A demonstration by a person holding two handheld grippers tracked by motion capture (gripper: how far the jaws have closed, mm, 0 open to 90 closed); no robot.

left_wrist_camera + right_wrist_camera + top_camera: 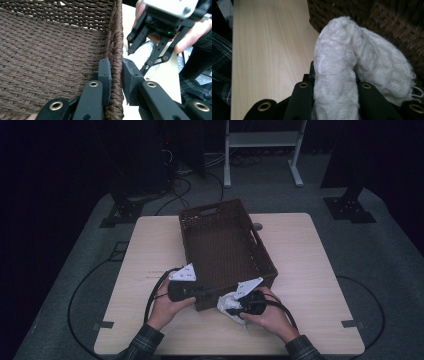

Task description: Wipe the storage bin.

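A: What fills the middle of the frame?

B: A square desk (305, 270) with a pale wood-grain top and rounded corners, lit more brightly than the rest.

A: And under it?

B: Grey carpet floor (380, 270), with a thin dark line (75, 292) curving around the desk at lower left and lower right, and small dark tape marks (352, 323) beside the desk's near corners.

A: The upper part?

B: Very dark. At top centre stands a white metal frame (262, 140) on two legs. Black cables (182, 182) lie tangled on the floor to its left. Black stand feet (350, 207) sit at upper right, another (122, 212) at upper left.
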